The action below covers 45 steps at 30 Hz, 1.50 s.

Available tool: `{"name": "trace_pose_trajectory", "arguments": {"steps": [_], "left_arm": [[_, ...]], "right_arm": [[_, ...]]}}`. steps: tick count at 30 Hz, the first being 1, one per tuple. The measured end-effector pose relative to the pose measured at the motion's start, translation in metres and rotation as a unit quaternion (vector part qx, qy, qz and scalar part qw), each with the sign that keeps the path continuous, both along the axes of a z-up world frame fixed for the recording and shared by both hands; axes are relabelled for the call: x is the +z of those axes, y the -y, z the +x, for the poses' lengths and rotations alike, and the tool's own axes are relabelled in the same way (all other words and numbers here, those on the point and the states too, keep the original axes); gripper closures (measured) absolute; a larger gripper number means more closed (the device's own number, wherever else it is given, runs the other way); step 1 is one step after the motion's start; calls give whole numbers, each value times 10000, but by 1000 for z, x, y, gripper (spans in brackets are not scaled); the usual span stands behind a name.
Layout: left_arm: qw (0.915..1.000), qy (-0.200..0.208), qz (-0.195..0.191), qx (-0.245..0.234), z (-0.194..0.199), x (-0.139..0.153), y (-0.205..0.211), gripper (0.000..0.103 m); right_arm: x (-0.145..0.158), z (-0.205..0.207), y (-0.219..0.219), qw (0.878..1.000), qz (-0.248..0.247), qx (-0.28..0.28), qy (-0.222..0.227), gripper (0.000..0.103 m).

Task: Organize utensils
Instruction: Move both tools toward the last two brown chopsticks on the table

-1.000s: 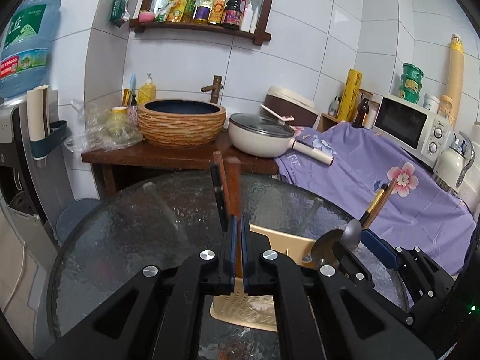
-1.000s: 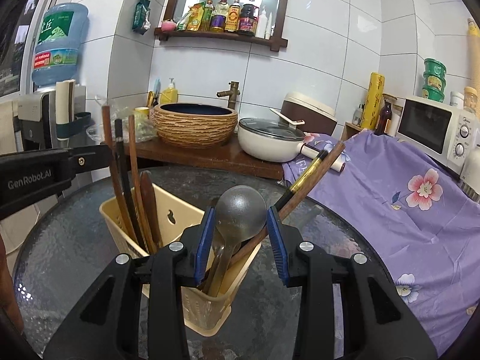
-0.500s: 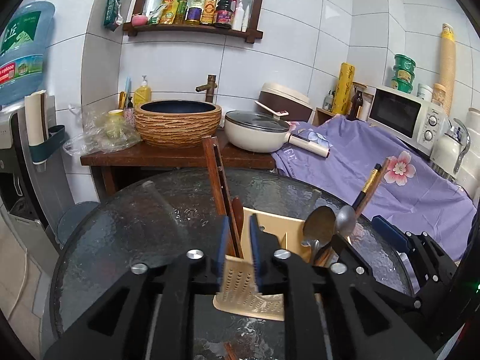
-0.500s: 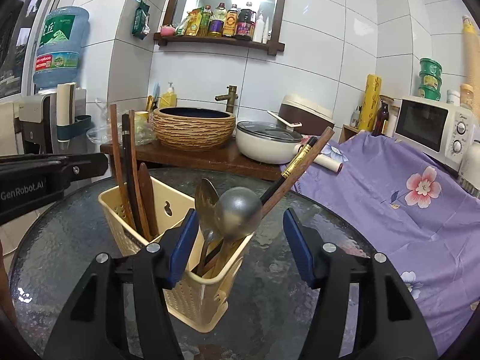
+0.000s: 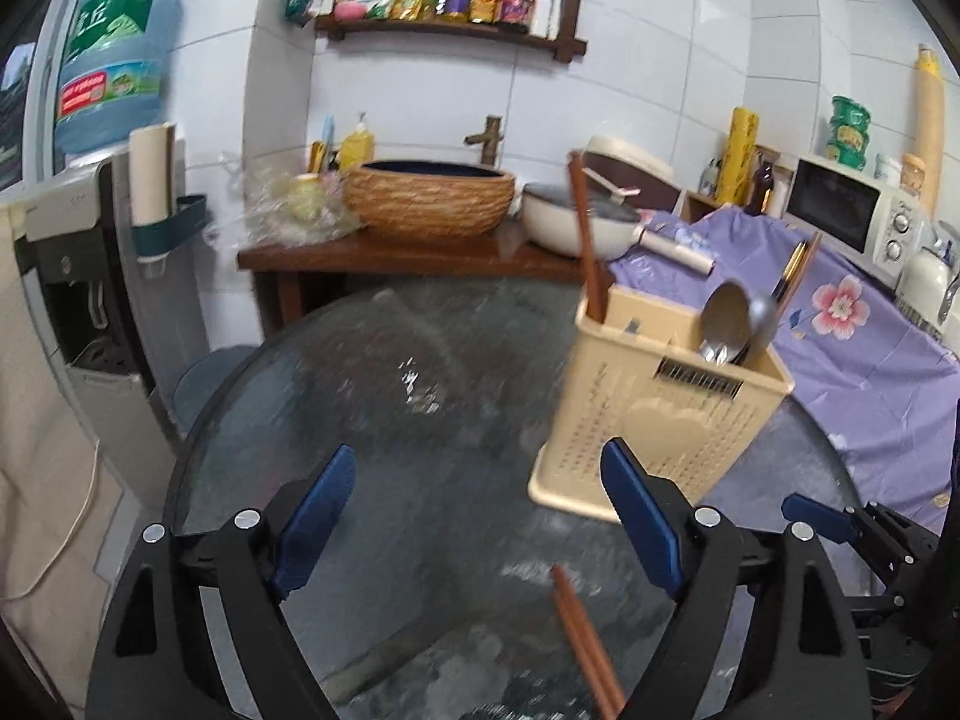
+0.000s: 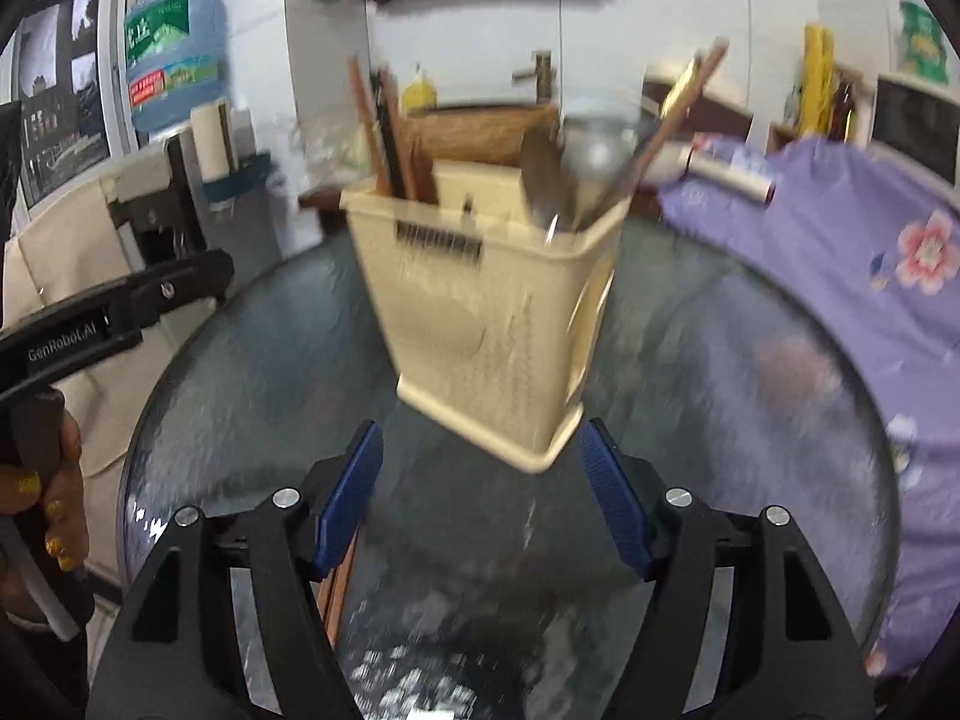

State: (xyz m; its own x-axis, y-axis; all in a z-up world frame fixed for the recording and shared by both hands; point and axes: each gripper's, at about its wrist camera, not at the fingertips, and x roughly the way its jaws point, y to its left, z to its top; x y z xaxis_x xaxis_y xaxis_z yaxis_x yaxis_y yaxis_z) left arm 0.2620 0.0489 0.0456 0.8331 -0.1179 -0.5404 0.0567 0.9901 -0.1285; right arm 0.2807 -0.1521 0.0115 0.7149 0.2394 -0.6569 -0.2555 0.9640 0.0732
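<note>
Here, a beige perforated plastic caddy (image 5: pixel 654 414) stands on a round textured glass table (image 5: pixel 384 396), holding wooden chopsticks (image 5: pixel 585 252) and metal spoons (image 5: pixel 729 318). Both the left claw (image 5: pixel 480 516) and right claw (image 6: pixel 483 495) are spread wide, empty. Two loose sticks (image 5: pixel 585 636), probably chopsticks, lie near.

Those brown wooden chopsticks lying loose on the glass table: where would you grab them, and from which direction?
Probably from above, across the middle of the brown wooden chopsticks. They lie flat and side by side on the round glass table, so fingers closing across their width could catch both. The open left gripper is nearest; their near ends run out of view.
</note>
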Motion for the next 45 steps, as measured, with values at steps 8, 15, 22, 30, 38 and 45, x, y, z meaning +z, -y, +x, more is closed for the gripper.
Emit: {"name": "trace_pose_trajectory", "arguments": {"steps": [8,15,22,30,38,45], "left_arm": [[9983,-524,-91,232,-27,-42,-25,20],[9973,-626,-47,385,-41,-54,-30,20],[9969,-682,-60,391,-46,-60,-32,20],[9968,-705,-98,360,-49,-61,-29,19],[9964,-768,-116,336,-49,-65,-25,19],[9957,-818,-198,377,-47,-66,-26,19]], "right_arm": [[-52,-15,-28,9955,-171,267,-893,43],[-63,-22,-46,9926,-386,356,-1093,47],[-65,-26,-52,9916,-494,331,-1152,48],[-65,-18,-54,9904,-570,196,-1243,48],[-63,-16,-42,9894,-503,119,-1358,49],[-64,-28,-52,9893,-678,250,-1267,71]]}}
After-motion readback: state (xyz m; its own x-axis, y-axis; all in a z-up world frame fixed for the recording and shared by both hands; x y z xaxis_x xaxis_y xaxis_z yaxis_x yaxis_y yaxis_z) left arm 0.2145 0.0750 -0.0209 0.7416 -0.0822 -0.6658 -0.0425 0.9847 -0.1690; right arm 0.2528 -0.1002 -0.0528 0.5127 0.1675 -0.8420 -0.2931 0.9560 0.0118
